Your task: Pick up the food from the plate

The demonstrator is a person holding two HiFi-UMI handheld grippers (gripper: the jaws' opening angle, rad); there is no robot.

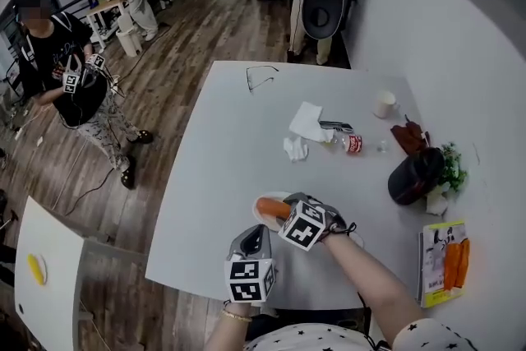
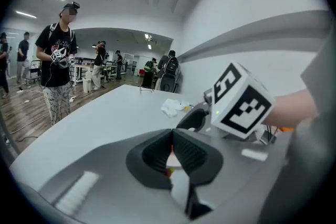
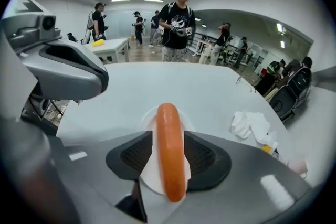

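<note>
Right gripper is spread wide, straddling the long orange sausage that lies on the small round white plate; the pads aren't pressing yet. I'd close gently at mid-length, then lift straight up. Left gripper is closed and empty.

I see a pale grey table with rounded corners, standing against a white wall. Near my edge sits a white plate. Toward the far edge lies a pair of eyeglasses. In the middle are a folded white napkin, a crumpled tissue and a small red-labelled container on its side. Along the wall side are a white cup, a black cap, a leafy green sprig and a printed packet.
</note>
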